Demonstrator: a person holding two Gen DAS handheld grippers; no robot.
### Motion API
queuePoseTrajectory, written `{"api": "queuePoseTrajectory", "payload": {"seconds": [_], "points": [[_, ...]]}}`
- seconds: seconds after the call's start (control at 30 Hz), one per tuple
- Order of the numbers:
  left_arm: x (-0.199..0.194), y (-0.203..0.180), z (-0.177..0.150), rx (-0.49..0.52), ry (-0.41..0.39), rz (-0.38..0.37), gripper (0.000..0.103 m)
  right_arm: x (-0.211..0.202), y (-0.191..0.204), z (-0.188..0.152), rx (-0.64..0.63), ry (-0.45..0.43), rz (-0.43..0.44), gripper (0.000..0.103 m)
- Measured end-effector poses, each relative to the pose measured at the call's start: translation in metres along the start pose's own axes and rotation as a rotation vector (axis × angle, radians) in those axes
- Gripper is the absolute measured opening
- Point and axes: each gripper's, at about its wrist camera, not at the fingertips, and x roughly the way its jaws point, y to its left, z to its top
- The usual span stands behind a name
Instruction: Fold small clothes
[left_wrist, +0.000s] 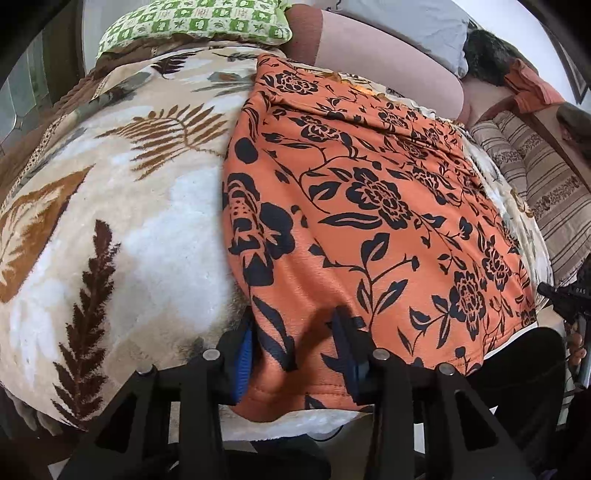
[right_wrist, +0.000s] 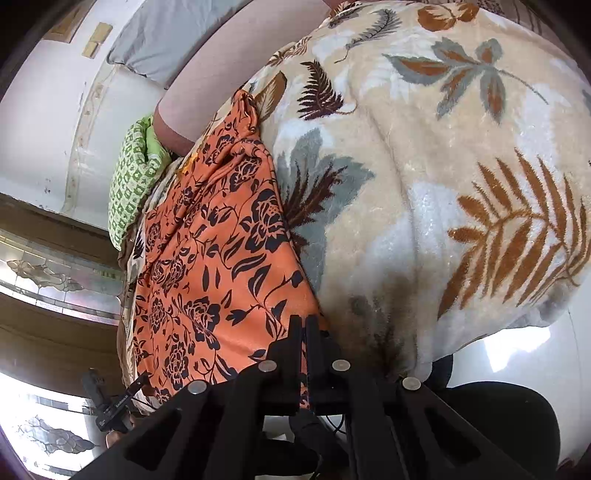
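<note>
An orange garment with black flowers (left_wrist: 369, 206) lies spread flat on a leaf-patterned fleece blanket (left_wrist: 122, 206). My left gripper (left_wrist: 295, 343) is at the garment's near left corner; its jaws stand apart with the hem bunched between them. In the right wrist view the same garment (right_wrist: 214, 266) lies at the left. My right gripper (right_wrist: 303, 328) has its jaws pressed together on the garment's near right corner. The right gripper also shows at the far right edge of the left wrist view (left_wrist: 570, 299).
A green patterned pillow (left_wrist: 192, 22) and a grey pillow (left_wrist: 402, 26) lie at the head of the bed. A striped cushion (left_wrist: 535, 177) sits to the right. The blanket (right_wrist: 443, 184) hangs over the near bed edge. A wall and stained-glass window (right_wrist: 44, 273) are at the left.
</note>
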Motion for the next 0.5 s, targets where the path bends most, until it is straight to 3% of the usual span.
{"api": "queuePoseTrajectory", "payload": {"seconds": [0.1,0.23,0.33,0.4,0.5], "points": [[-0.001,0.002,-0.001,-0.002,0.003,-0.002,0.019,0.004,-0.002,-0.002,0.0,0.031,0.006,0.003],[0.0,0.005,0.0,-0.003,0.02,0.004,0.018,0.005,-0.007,-0.005,0.029,0.036,0.051,0.003],[0.002,0.0,0.0,0.018,0.035,0.027,0.029,0.002,-0.012,-0.006,0.066,0.02,0.104,0.004],[0.004,-0.003,0.0,0.019,0.039,0.032,0.048,-0.001,-0.014,-0.005,0.073,0.008,0.136,0.004],[0.004,-0.005,0.001,0.021,0.046,0.054,0.051,-0.007,-0.012,-0.005,0.047,-0.002,0.154,0.006]]}}
